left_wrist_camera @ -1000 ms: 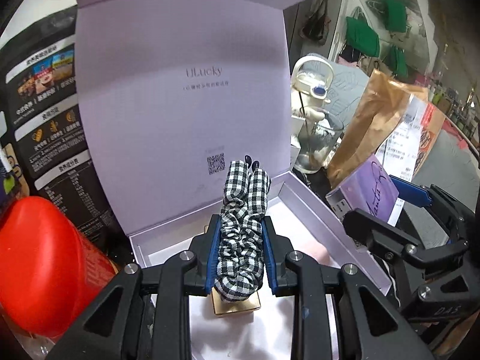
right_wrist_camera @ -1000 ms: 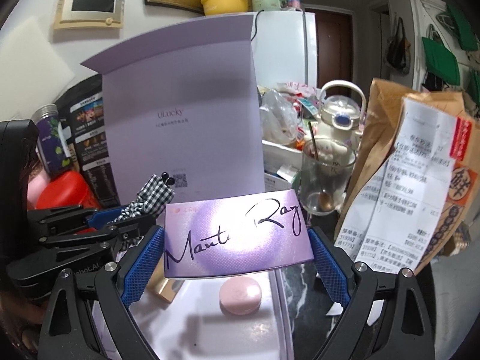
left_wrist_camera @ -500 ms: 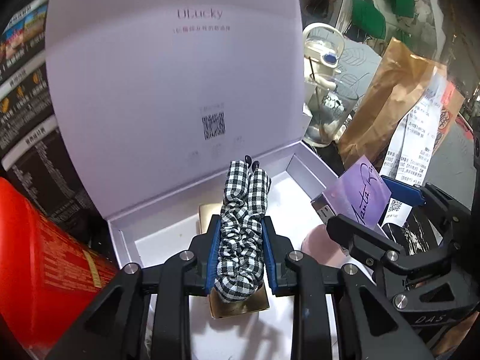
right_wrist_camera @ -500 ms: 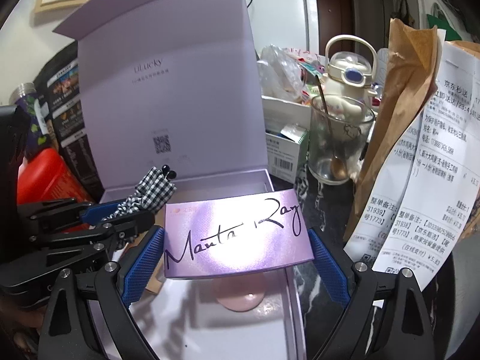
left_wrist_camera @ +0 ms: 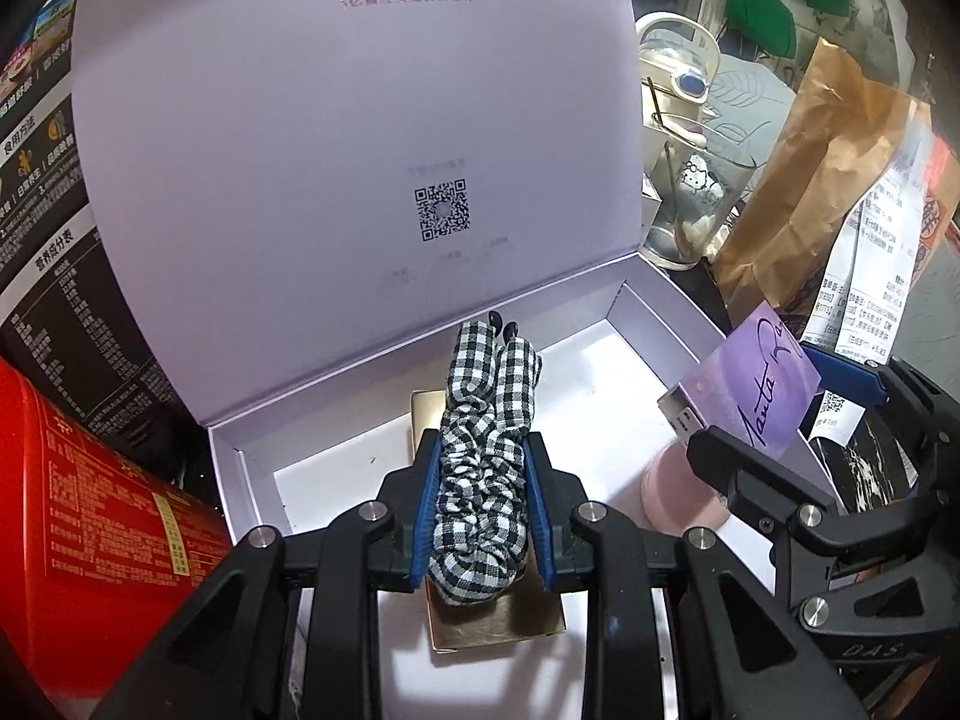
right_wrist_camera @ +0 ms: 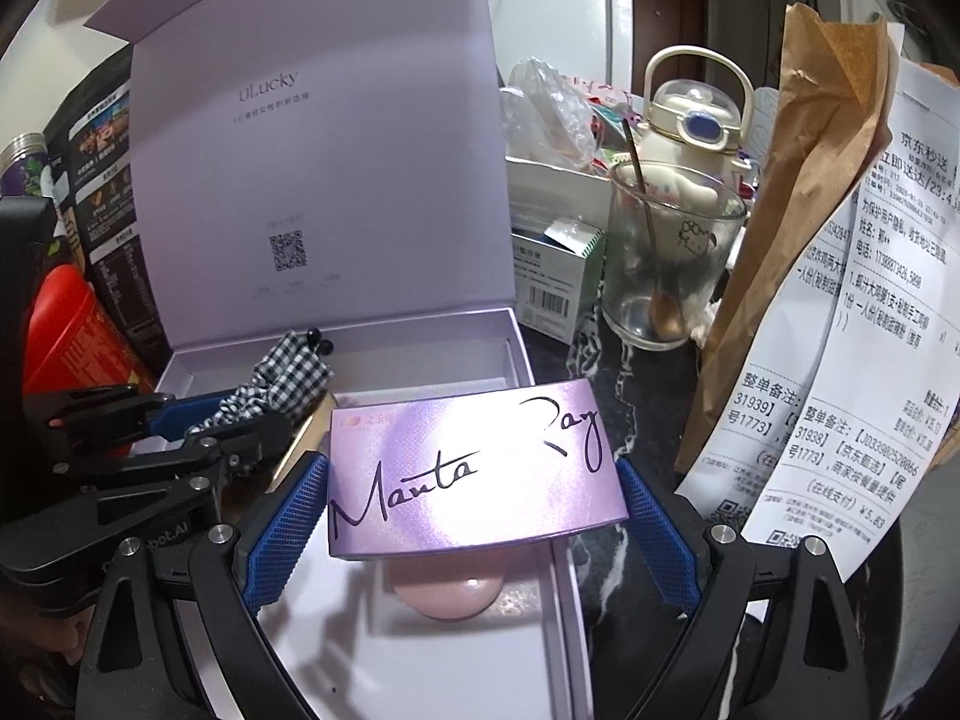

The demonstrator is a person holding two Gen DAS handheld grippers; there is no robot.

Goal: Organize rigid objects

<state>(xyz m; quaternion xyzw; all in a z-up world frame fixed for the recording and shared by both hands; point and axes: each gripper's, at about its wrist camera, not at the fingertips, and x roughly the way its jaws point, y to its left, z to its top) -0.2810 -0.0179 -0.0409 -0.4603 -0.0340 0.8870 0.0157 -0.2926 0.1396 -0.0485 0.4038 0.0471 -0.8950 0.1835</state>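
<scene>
Left gripper (left_wrist_camera: pixel 483 501) clamps a soft gingham scrunchie (left_wrist_camera: pixel 483 456) above a gold case (left_wrist_camera: pixel 492 618) in the open lilac box (left_wrist_camera: pixel 666 324). Right gripper (right_wrist_camera: pixel 474 516) pinches a purple carton (right_wrist_camera: pixel 471 474) by its short ends over the box, above a pink compact (right_wrist_camera: pixel 447 594). Carton looks light, stiff, glossy, perhaps slippery; end grip suits it.

Glass cup (right_wrist_camera: pixel 669 264) beside brown paper bag (right_wrist_camera: pixel 798 228).
</scene>
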